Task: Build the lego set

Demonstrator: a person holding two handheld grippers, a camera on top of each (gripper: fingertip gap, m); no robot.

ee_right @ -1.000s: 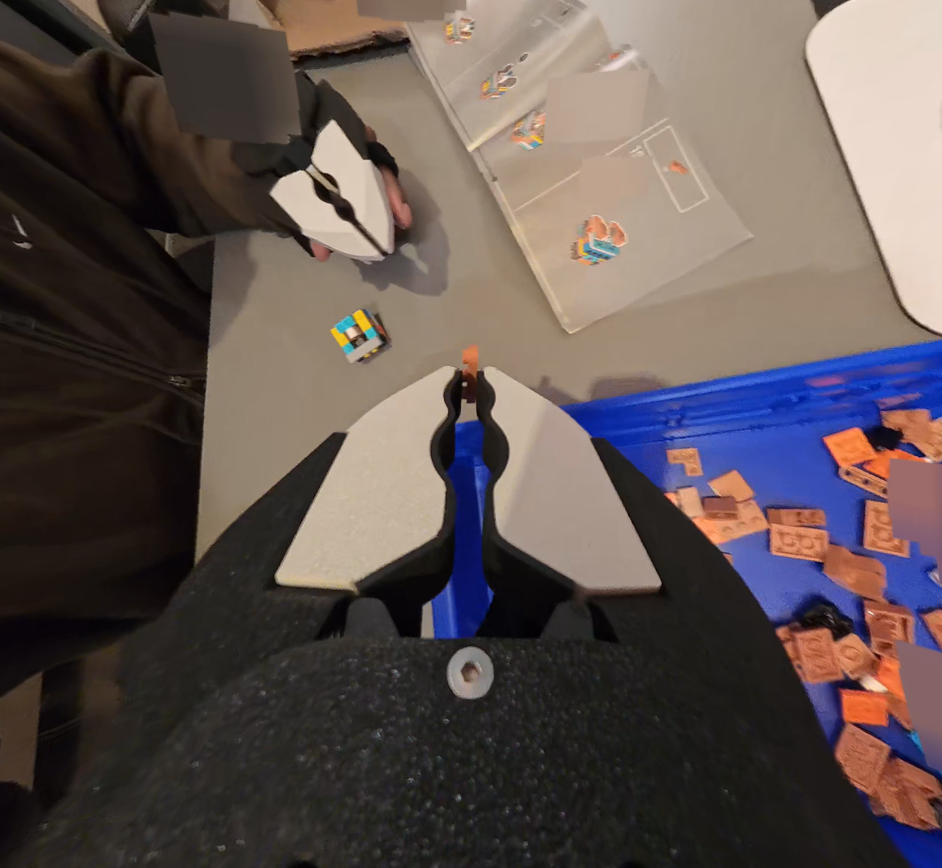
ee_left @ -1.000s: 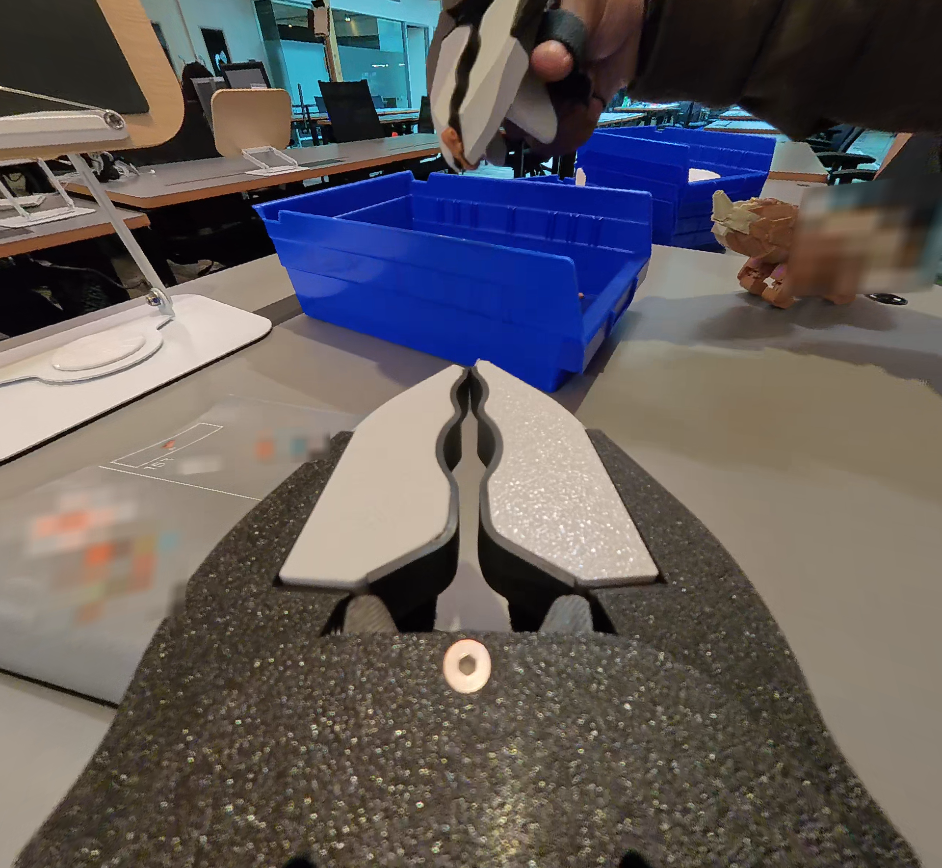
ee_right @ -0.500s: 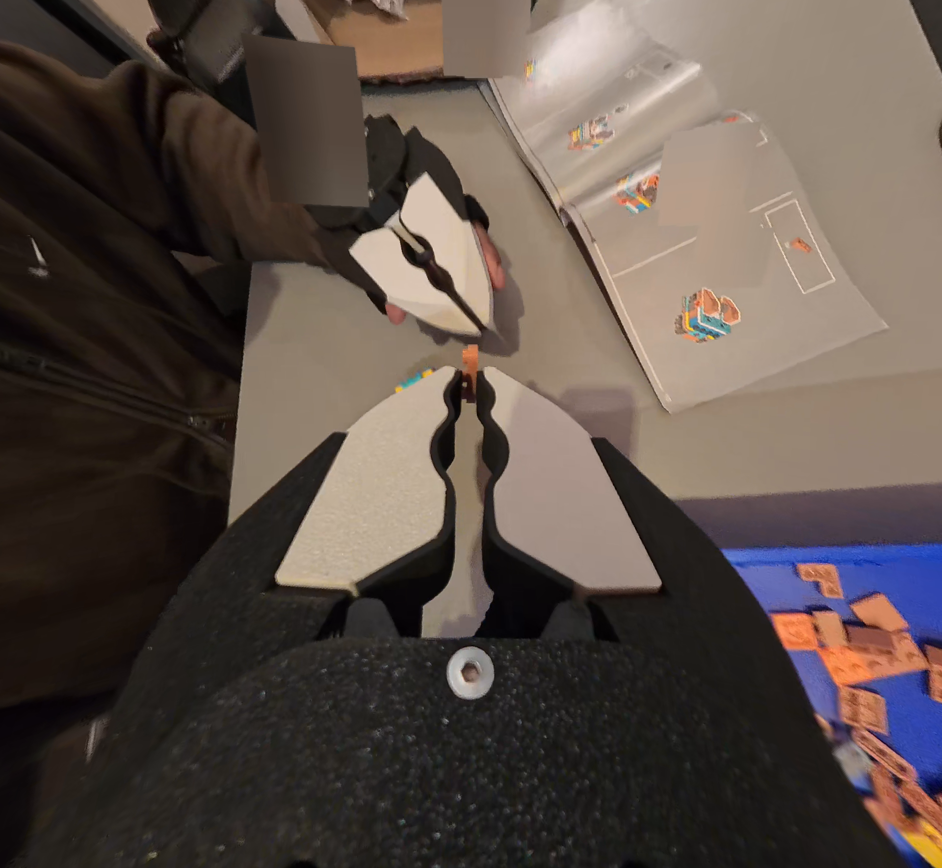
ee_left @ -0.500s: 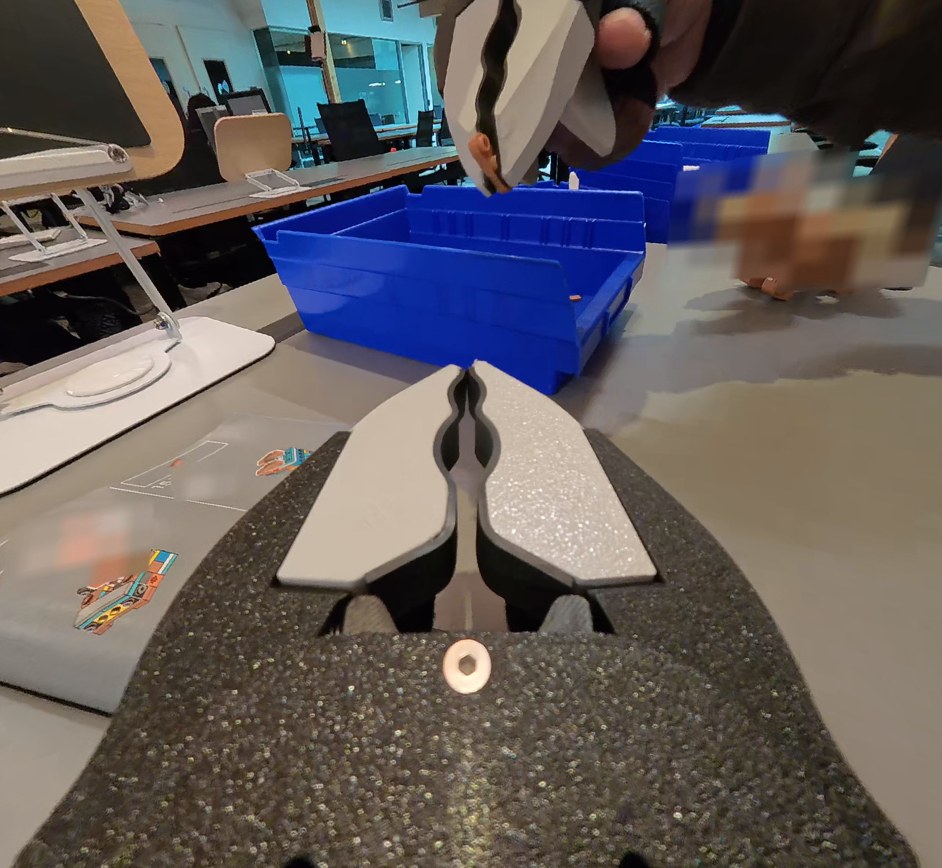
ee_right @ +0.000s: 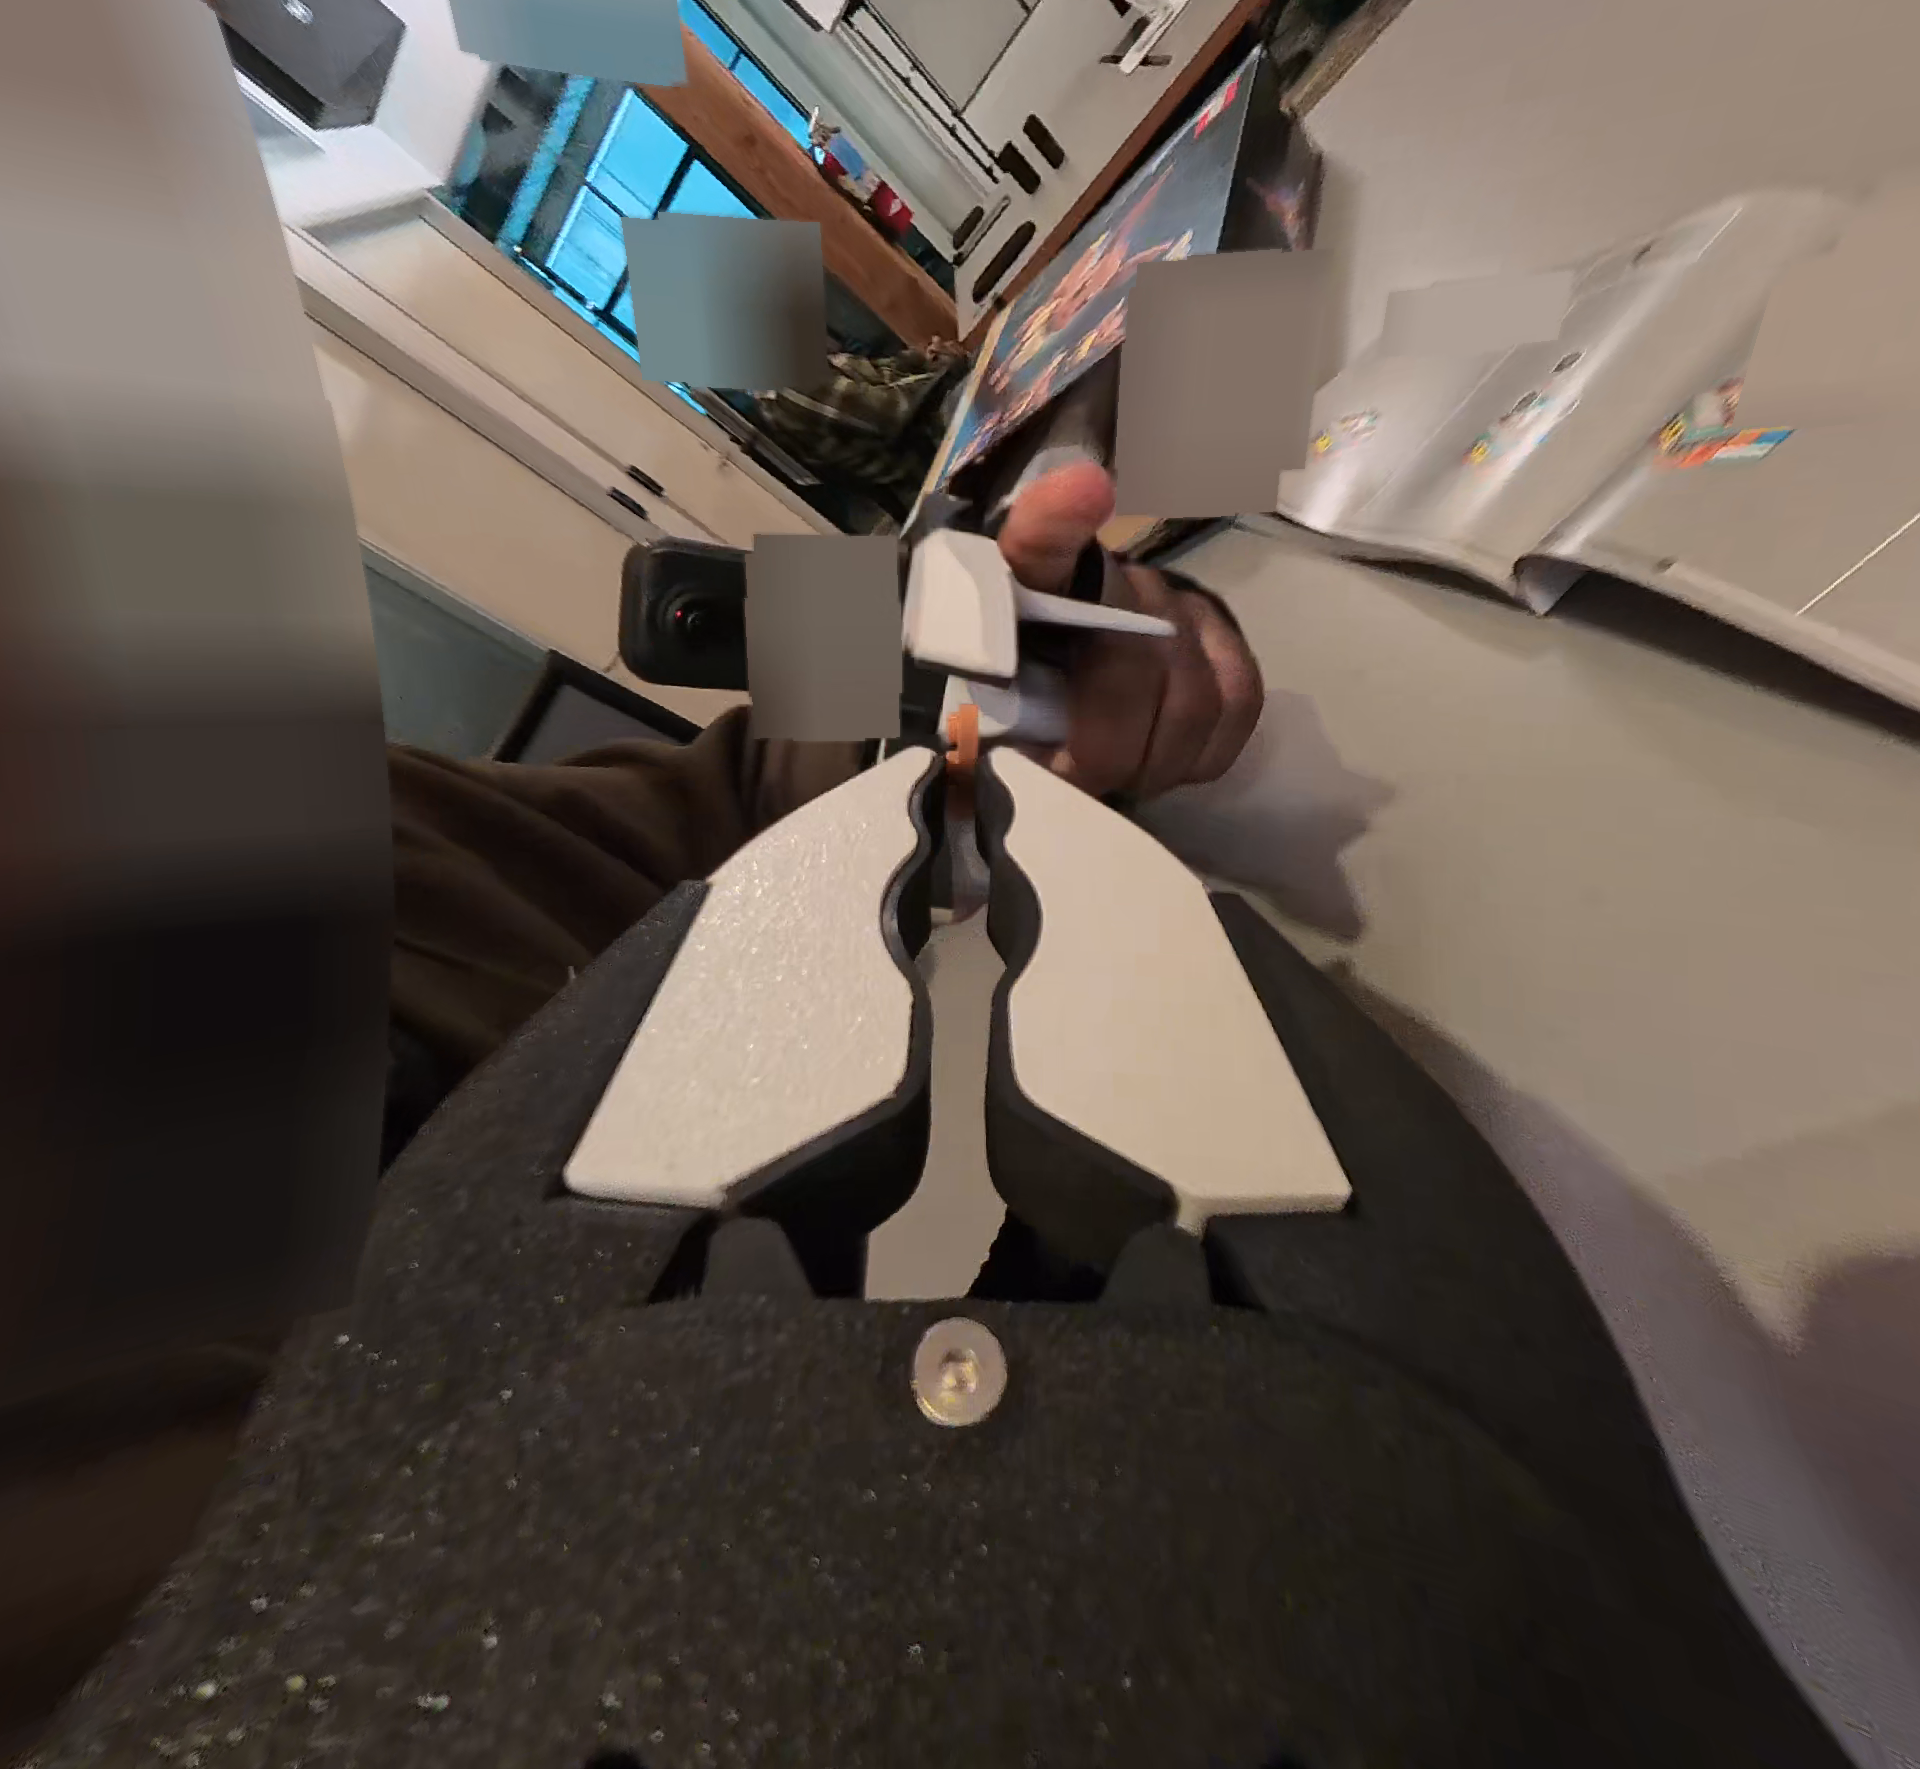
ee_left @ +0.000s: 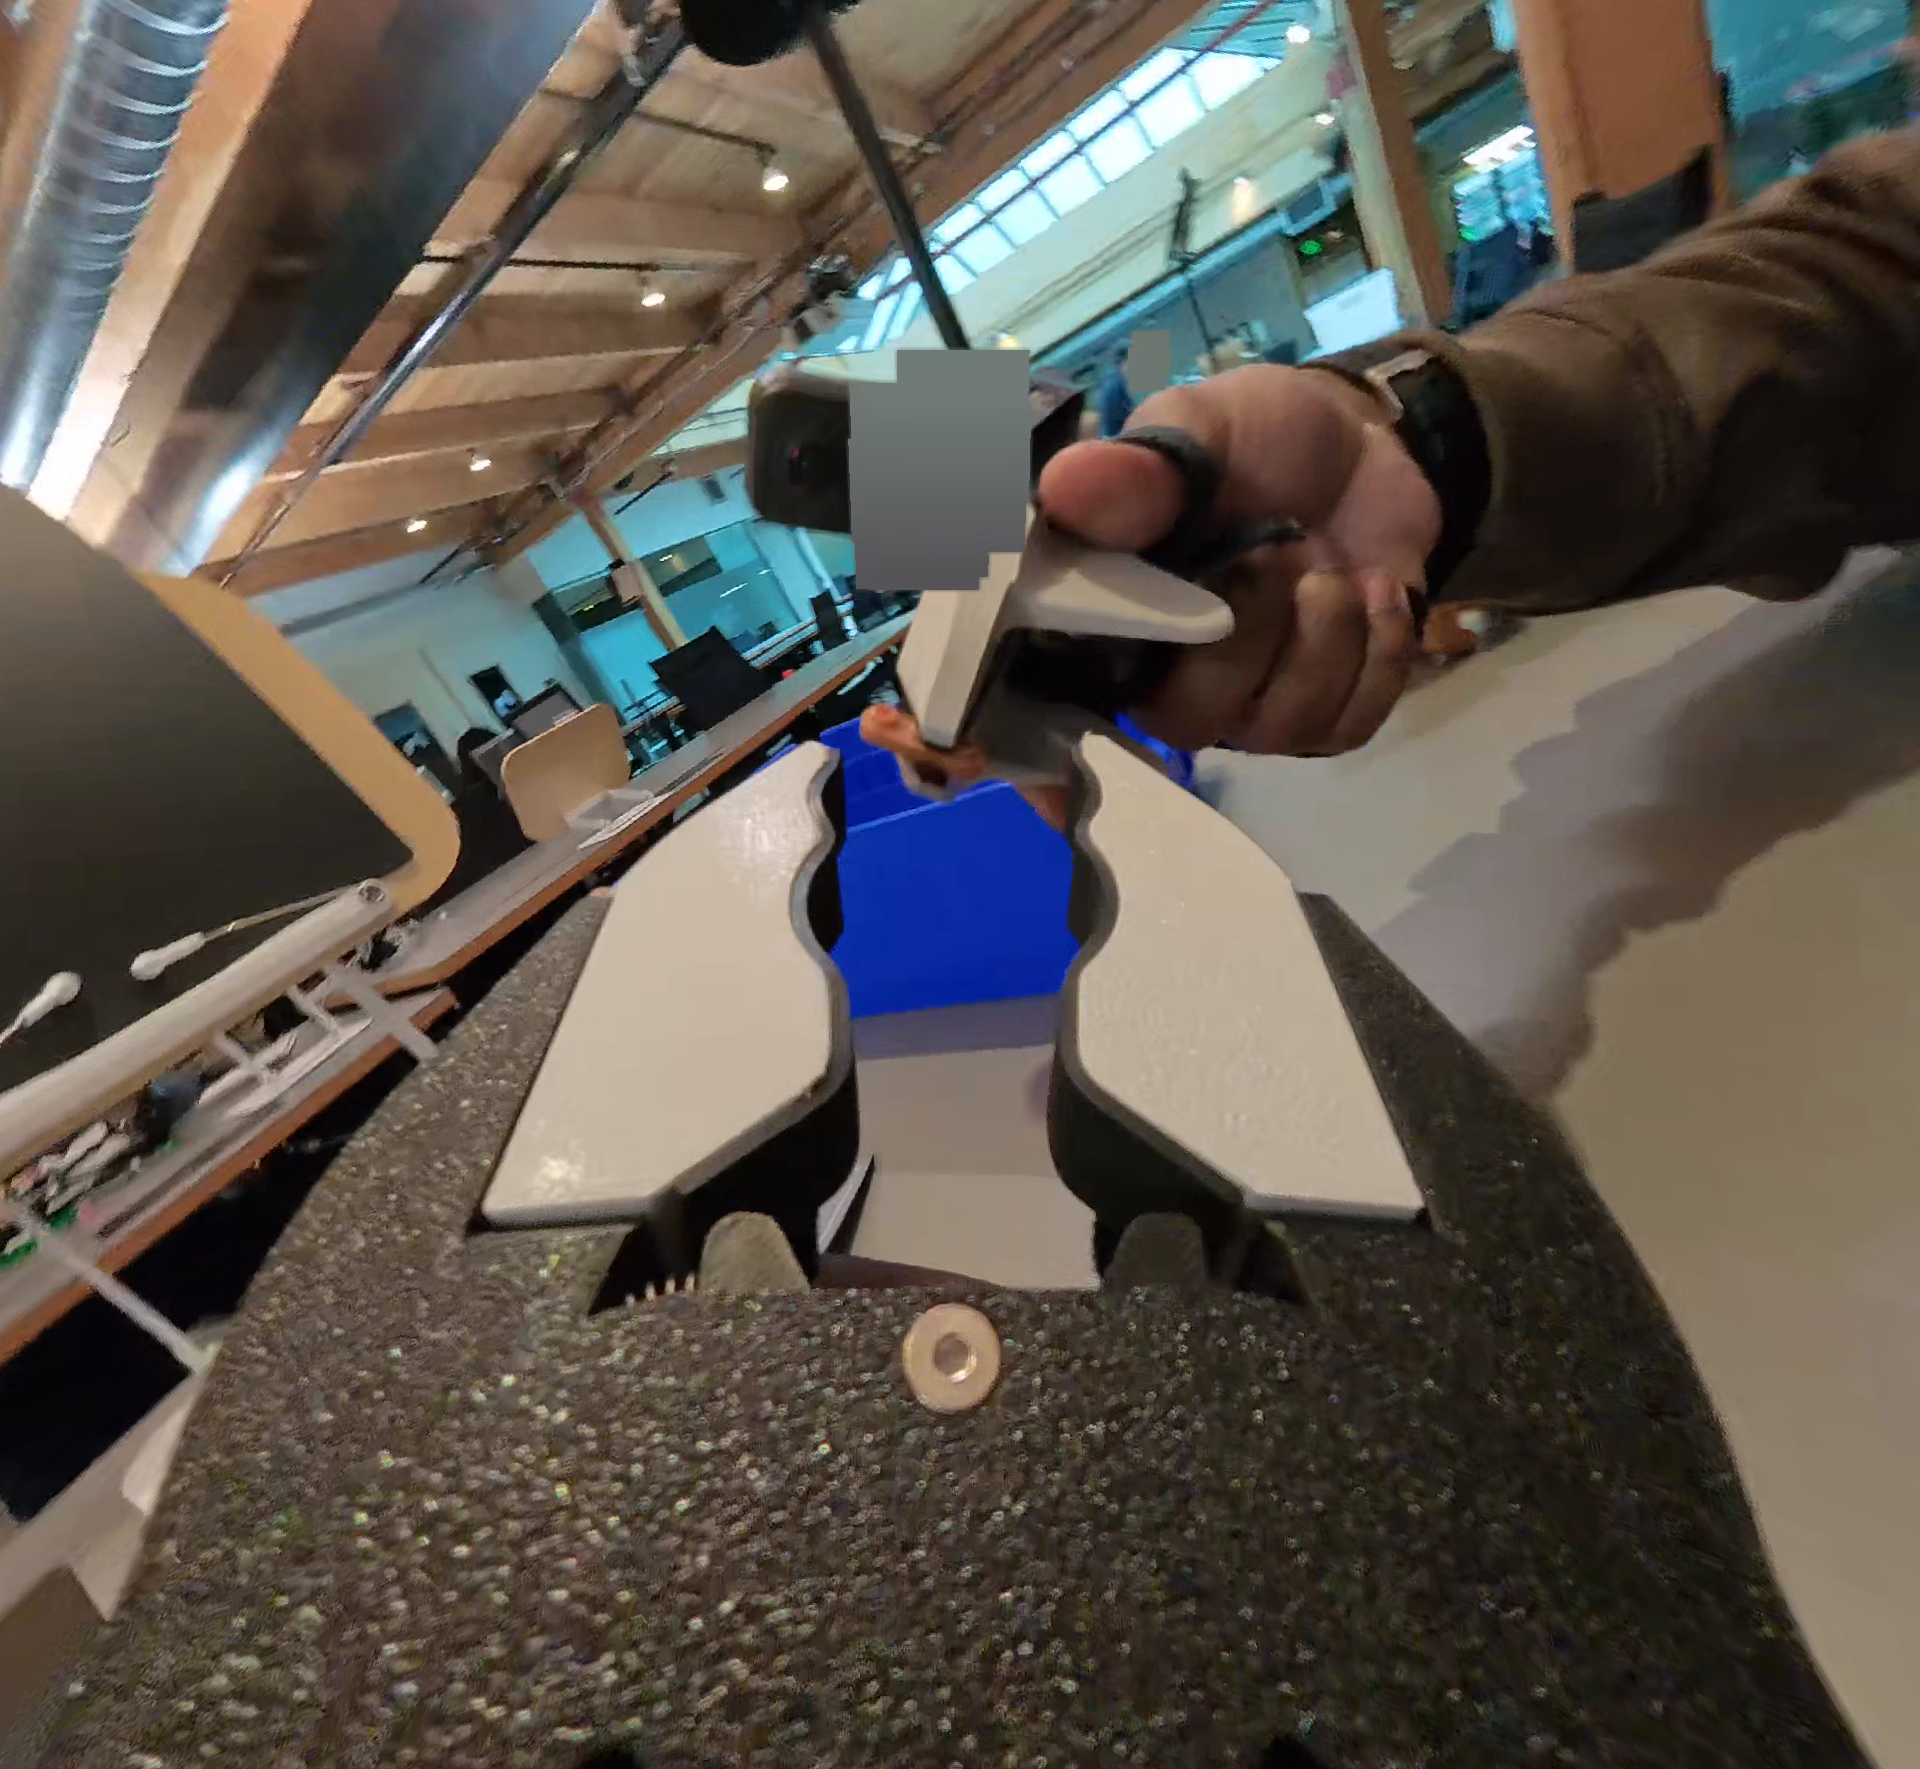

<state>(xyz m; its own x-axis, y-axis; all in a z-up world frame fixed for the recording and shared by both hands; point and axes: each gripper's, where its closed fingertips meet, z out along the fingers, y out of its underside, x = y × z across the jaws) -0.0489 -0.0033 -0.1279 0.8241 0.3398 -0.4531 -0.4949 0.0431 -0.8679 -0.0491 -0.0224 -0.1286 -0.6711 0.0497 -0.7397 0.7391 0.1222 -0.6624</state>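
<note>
My right gripper (ee_right: 961,763) is shut on a small orange lego piece (ee_right: 964,732) at its tips. My left gripper (ee_left: 956,763) is open and empty, its jaws wide apart. The two grippers face each other in the air, tip to tip. In the left wrist view the right gripper (ee_left: 935,743) comes in from above, held by a hand (ee_left: 1247,576), and the orange piece (ee_left: 914,743) sits between my left fingertips. In the right wrist view the left gripper (ee_right: 977,680) shows open around the piece. I cannot tell whether it touches.
A blue bin (ee_left: 956,888) stands on the grey table (ee_left: 1714,992) behind the grippers. A monitor (ee_left: 156,732) on a white stand is at the left. An open instruction booklet (ee_right: 1558,431) and a lego box (ee_right: 1101,306) lie on the table. The tips of both grippers are at nearly the same place.
Both grippers have lifted and tilted up to face each other. The left gripper has opened. The right gripper has brought the orange piece between the left gripper's jaws.
</note>
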